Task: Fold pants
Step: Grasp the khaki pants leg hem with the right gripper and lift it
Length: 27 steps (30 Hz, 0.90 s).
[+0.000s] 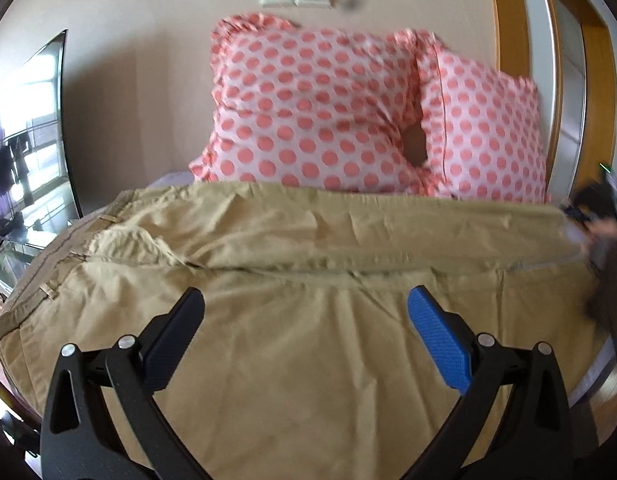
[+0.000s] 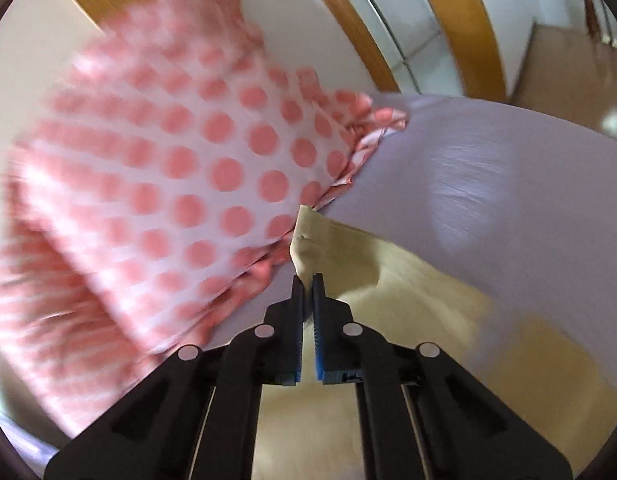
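Note:
Tan pants (image 1: 292, 264) lie spread on the bed, waistband at the left, legs running right, one leg folded over the other. My left gripper (image 1: 306, 304) hangs open just above the near leg, holding nothing. My right gripper (image 2: 307, 280) is shut on the hem end of the pants (image 2: 320, 248) and lifts it above the lilac sheet. The right gripper also shows blurred at the far right edge of the left wrist view (image 1: 596, 204).
Two pink polka-dot pillows (image 1: 316, 112) lean against the wall behind the pants, close to my right gripper (image 2: 168, 184). A lilac bed sheet (image 2: 488, 168) lies to the right. A TV (image 1: 28, 136) stands left; a wooden door frame (image 1: 508, 16) stands at right.

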Tool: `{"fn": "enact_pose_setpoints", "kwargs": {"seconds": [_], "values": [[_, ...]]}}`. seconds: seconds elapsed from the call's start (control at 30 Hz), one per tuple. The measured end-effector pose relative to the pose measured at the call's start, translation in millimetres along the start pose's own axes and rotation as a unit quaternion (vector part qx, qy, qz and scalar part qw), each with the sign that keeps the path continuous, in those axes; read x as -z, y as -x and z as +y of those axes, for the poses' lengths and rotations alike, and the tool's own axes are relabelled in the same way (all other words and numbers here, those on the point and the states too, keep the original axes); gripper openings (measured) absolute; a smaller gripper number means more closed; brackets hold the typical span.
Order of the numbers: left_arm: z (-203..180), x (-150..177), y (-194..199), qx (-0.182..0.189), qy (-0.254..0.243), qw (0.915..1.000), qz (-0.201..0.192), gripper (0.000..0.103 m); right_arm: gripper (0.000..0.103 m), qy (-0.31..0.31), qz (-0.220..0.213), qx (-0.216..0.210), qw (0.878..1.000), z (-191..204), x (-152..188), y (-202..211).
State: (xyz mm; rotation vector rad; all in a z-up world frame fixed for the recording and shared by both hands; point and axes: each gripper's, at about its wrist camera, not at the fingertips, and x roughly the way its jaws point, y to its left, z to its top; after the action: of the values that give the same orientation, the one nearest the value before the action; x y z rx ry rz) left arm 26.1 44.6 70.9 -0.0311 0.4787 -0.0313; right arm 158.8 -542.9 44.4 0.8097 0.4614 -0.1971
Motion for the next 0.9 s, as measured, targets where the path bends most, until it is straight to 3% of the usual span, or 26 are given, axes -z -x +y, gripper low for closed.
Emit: {"fn": "enact_pose_setpoints", "kwargs": {"seconds": [0.07, 0.17, 0.33, 0.4, 0.47, 0.53, 0.6, 0.63, 0.67, 0.7, 0.9], "values": [[11, -10, 2, 0.008, 0.013, 0.9999, -0.006, 0.101, 0.005, -0.008, -0.009, -0.041, 0.999, -22, 20, 52], [28, -25, 3, 0.026, 0.043, 0.9987, -0.011, 0.101, 0.005, -0.026, -0.002, -0.063, 0.998, -48, 63, 109], [42, -37, 3, 0.071, 0.083, 0.9935, -0.032, 0.101, 0.007, -0.066, 0.059, -0.069, 0.994, -81, 88, 101], [47, -41, -1, 0.079, 0.094, 0.9922, -0.024, 0.101, 0.019, -0.076, 0.067, -0.072, 0.992, -85, 88, 103], [50, -44, -7, 0.068, 0.094, 0.9931, -0.015, 0.101, 0.056, -0.082, 0.07, -0.078, 0.991, -84, 84, 102], [57, -49, -17, 0.048, 0.098, 0.9941, -0.002, 0.101, 0.064, -0.085, 0.071, -0.072, 0.991, -89, 90, 106], [65, -53, -29, 0.037, 0.105, 0.9937, 0.013, 0.101, 0.063, -0.096, 0.077, -0.064, 0.99, -93, 90, 99], [70, -56, -36, 0.037, 0.11, 0.993, 0.021, 0.101, 0.051, -0.101, 0.077, -0.061, 0.99, -95, 90, 96], [75, -59, -44, 0.037, 0.119, 0.9917, 0.031, 0.101, 0.018, -0.104, 0.077, -0.064, 0.989, -96, 90, 92], [80, -64, -51, 0.04, 0.13, 0.99, 0.039, 0.101, 0.001, -0.1, 0.074, -0.072, 0.99, -98, 88, 85], [112, -88, -107, 0.03, 0.173, 0.9808, 0.085, 0.101, 0.002, -0.09, 0.004, -0.135, 0.987, -102, 74, 110]]}}
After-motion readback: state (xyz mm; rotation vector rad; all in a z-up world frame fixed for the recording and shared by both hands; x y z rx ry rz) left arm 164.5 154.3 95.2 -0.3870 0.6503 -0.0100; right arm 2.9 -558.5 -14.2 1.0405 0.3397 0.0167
